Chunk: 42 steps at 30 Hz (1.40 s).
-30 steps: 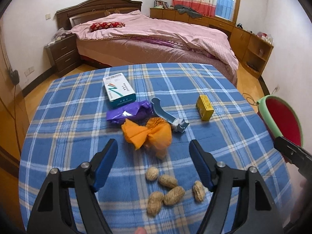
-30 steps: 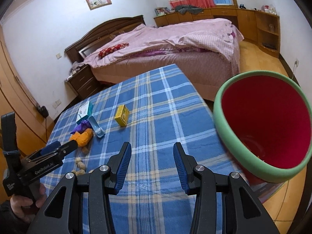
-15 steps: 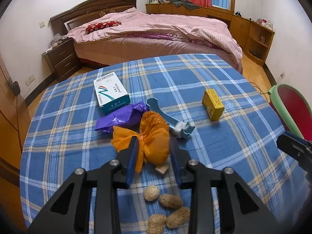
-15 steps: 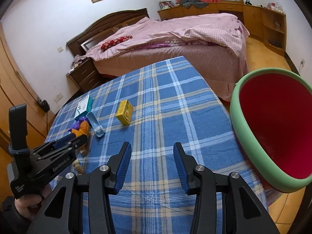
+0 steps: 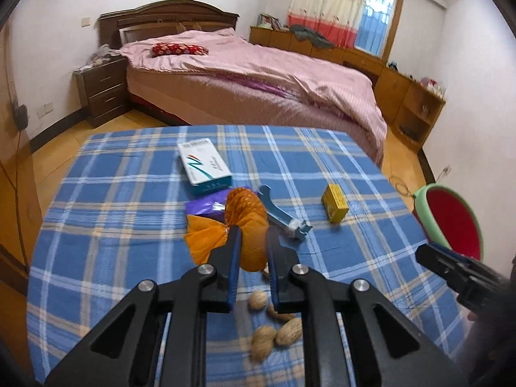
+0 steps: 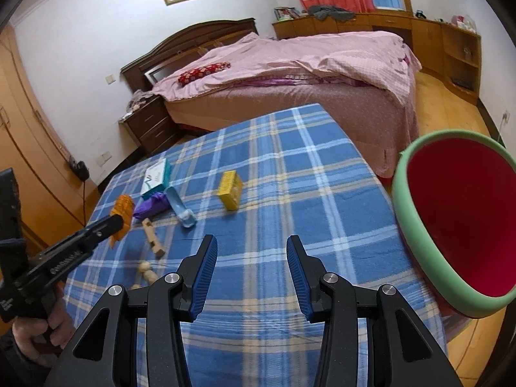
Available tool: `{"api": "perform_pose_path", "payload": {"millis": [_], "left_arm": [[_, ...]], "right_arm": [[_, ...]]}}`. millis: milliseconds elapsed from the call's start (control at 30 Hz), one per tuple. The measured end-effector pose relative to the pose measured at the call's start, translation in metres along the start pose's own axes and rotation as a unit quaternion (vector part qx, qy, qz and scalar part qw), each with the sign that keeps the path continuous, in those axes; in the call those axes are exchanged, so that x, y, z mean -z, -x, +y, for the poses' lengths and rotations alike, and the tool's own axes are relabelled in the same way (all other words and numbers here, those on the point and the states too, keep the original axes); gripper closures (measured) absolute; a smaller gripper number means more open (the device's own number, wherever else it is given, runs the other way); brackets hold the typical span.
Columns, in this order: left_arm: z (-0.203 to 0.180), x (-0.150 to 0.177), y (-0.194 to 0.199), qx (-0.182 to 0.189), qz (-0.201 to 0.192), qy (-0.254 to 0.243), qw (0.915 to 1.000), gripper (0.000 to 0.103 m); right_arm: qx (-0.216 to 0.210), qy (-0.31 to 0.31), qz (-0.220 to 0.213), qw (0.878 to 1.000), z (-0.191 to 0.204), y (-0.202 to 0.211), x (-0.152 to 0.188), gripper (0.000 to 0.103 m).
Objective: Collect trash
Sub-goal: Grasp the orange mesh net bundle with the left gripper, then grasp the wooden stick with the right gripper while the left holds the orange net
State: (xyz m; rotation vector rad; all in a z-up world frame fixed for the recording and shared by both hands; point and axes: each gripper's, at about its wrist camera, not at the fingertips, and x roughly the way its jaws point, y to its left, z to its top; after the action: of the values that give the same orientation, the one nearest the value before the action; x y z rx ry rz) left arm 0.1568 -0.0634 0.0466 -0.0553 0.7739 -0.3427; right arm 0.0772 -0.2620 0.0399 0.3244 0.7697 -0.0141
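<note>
A left gripper (image 5: 252, 240) clamps an orange mesh bag (image 5: 246, 222) at the centre of the left wrist frame; its jaws have just been closing and now pinch the bag's netting between the blue pads, and in the right wrist view the bag (image 6: 122, 214) hangs at mid-left, clear of the blue plaid tablecloth (image 6: 290, 174); directly behind it in the left wrist frame lie a purple wrapper (image 5: 206, 206), a white and teal box (image 5: 204, 166) toward upper centre, and a light blue plastic piece (image 5: 283, 217) just to the right; a small yellow box (image 5: 335, 203) sits apart at centre right; several peanuts (image 5: 274, 332) lie scattered low in the frame, partly under the gripper's arms, and a small wooden block (image 6: 153, 237) rests on the cloth at lower left of the right wrist frame. The right gripper (image 6: 251, 274) hovers over bare cloth at bottom centre of its own frame, jaws apart and holding nothing; a green-rimmed bin with a red inside (image 6: 458, 219) fills the right edge, beside the table (whether it touches the cloth cannot be told); a hand (image 6: 48, 325) grips the left tool's handle at lower left. A bed with pink covers (image 5: 258, 74) fills the upper half of the left wrist frame.
</note>
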Motion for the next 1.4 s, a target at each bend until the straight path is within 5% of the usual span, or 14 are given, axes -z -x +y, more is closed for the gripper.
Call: {"api": "perform_pose_path", "payload": {"millis": [567, 1000, 1400], "left_arm": [[0.076, 0.025, 0.022, -0.048, 0.005, 0.084, 0.9953, 0.088], [0.094, 0.035, 0.01, -0.049, 0.019, 0.107, 0.9929, 0.088], [0.094, 0.036, 0.006, -0.047, 0.021, 0.107, 0.9929, 0.088]], "right_arm": [[-0.043, 0.071, 0.035, 0.996, 0.07, -0.037, 0.0, 0.057], [-0.051, 0.145, 0.084, 0.985, 0.114, -0.095, 0.007, 0.057], [-0.045, 0.17, 0.102, 0.979, 0.127, -0.116, 0.012, 0.082]]}}
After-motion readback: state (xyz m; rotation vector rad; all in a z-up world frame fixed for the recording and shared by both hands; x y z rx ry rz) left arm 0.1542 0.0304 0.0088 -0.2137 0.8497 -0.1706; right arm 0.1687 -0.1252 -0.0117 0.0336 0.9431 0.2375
